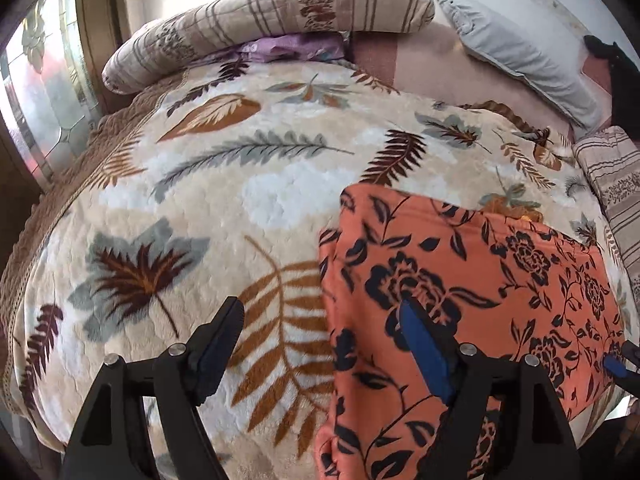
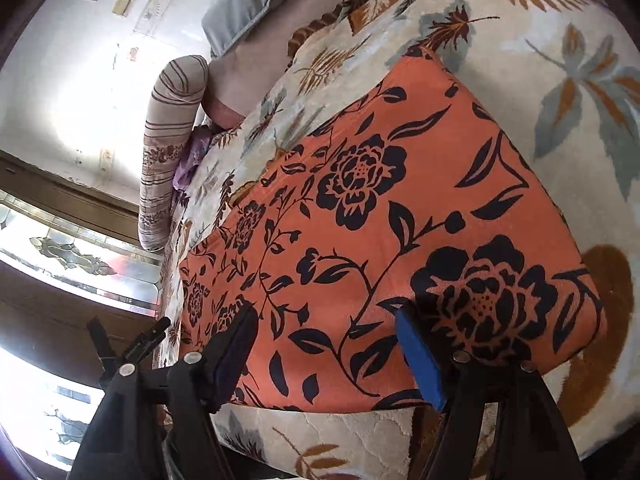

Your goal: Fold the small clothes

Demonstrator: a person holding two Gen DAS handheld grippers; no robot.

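An orange garment with a black flower print (image 1: 472,304) lies flat on the leaf-patterned blanket (image 1: 224,184), folded into a rough rectangle. My left gripper (image 1: 324,312) is open just above its left edge, one finger over the blanket, the other over the cloth. In the right wrist view the same garment (image 2: 384,216) fills the middle. My right gripper (image 2: 324,320) is open and empty over its near edge. The right gripper's tip also shows at the right edge of the left wrist view (image 1: 620,364).
A rolled striped quilt (image 1: 272,24) and a grey pillow (image 1: 520,48) lie at the head of the bed. A purple cloth (image 1: 292,46) is tucked under the quilt. A window (image 2: 80,256) and wall stand beside the bed.
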